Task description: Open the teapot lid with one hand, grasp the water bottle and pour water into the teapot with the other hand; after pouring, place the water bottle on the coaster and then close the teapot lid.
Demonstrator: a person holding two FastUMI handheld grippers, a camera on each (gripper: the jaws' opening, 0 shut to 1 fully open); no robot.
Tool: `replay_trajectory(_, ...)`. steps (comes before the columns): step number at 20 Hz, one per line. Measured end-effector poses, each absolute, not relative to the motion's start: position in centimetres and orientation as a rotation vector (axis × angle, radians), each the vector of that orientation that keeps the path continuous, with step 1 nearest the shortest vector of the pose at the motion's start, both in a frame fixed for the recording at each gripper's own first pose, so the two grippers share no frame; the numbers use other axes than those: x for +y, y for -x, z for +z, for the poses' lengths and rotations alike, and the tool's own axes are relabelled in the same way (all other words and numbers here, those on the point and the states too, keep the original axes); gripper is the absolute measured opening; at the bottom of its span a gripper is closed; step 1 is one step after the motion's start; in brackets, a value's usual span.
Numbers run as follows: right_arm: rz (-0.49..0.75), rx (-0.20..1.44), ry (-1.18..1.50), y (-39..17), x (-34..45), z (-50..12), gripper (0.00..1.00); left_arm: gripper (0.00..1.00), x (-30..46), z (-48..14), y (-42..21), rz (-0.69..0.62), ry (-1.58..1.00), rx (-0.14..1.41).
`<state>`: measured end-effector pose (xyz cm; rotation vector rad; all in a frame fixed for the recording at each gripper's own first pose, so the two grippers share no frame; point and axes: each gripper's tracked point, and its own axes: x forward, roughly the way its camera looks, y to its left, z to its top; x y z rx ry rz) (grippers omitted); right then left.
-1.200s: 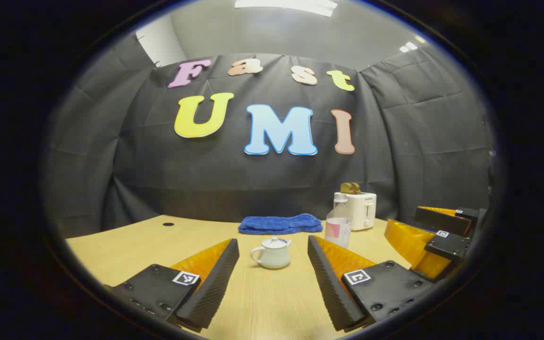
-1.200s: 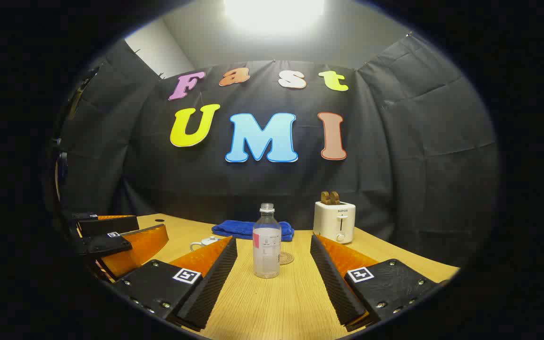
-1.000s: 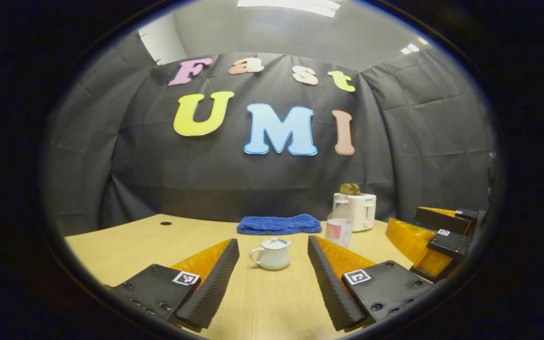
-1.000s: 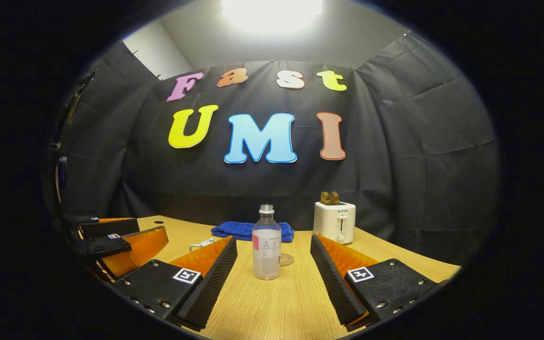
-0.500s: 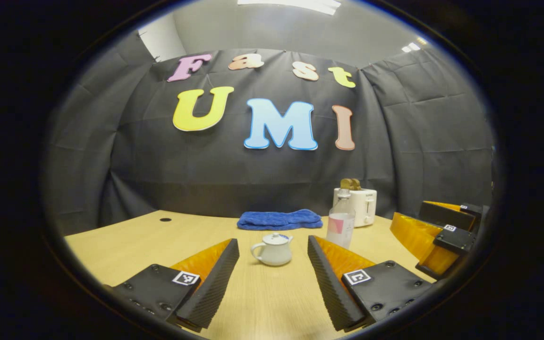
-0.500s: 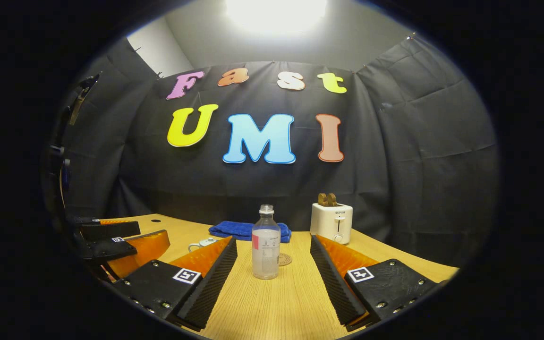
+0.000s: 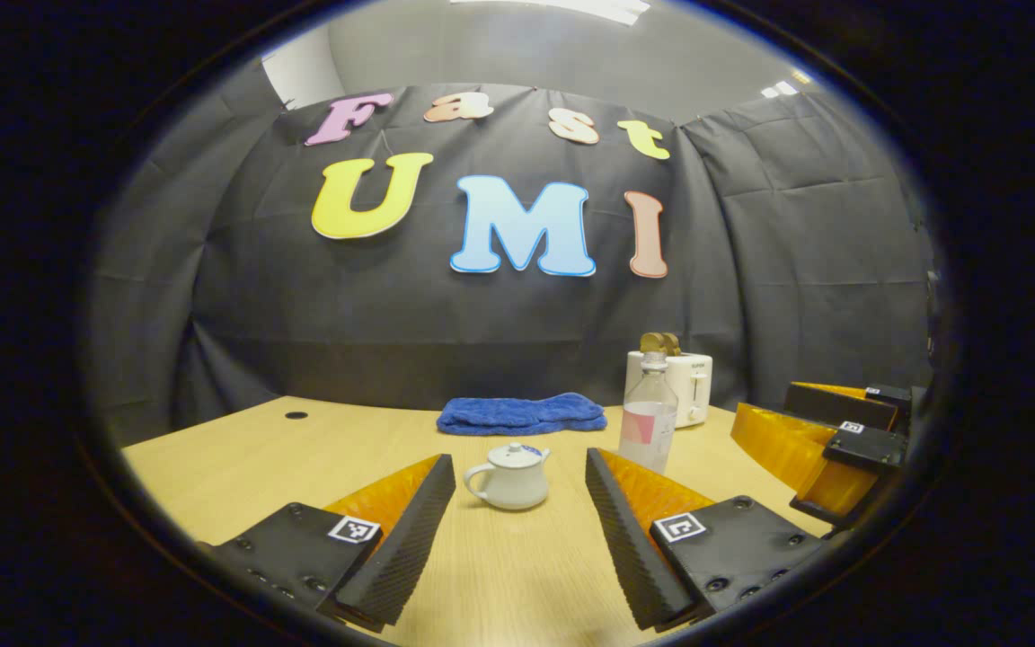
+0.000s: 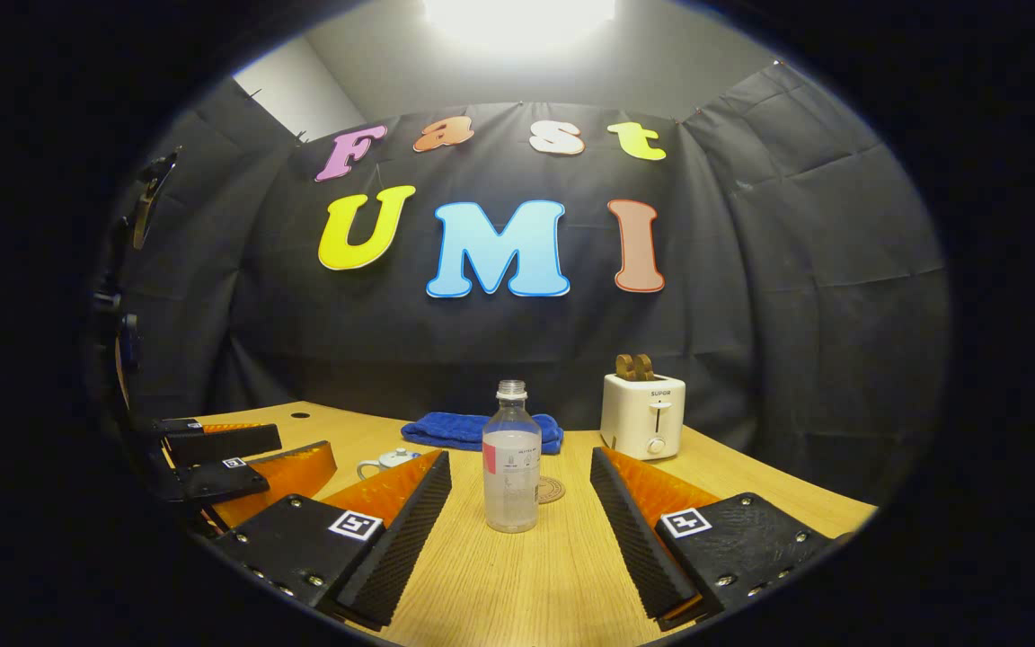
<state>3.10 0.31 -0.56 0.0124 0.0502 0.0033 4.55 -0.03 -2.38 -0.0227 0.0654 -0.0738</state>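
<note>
Farthest left on the wooden table in the left gripper view sits a small dark hole in the tabletop. Next comes the left gripper, spread wide with nothing between its fingers, low above the wood. Just beyond the gap between those fingers stands the white teapot, upright, its lid on, handle to the left and spout to the right. Behind it, near the black cloth wall, lies a folded blue towel. To the right of the teapot stands the water bottle, clear, uncapped and upright, partly behind the left gripper's right finger. A white toaster with two brown slices in its slots stands behind the bottle. At the far right edge the right gripper shows from the side.

In the right gripper view, the left gripper shows at the far left, and the teapot peeks out behind the near left finger. The right gripper is likewise spread, holding nothing, with the water bottle standing on the table just ahead of the gap, touched by neither finger. Just beside the bottle's base, to its right and slightly behind, lies the round coaster, flat and bare. The towel lies behind the bottle, and the toaster stands farther right.
</note>
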Motion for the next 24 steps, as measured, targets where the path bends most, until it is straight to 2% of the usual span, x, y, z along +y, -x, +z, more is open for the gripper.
replay_trajectory(15, 0.007, 0.233, -0.039, -13.6, 0.6, -5.5, 0.97, 0.94, -1.1, -3.8, -17.3, -0.213, 0.009, 0.129)
replay_trajectory(19, 0.011, 0.269, -0.041, -15.7, 0.6, -6.7, 0.97, 0.94, -0.5, -3.5, -20.0, -0.200, -0.004, 0.106)
replay_trajectory(24, 0.026, 0.295, -0.030, -16.9, 0.9, -8.4, 0.97, 0.95, -1.1, -6.0, -22.6, -0.233, -0.048, 0.158)
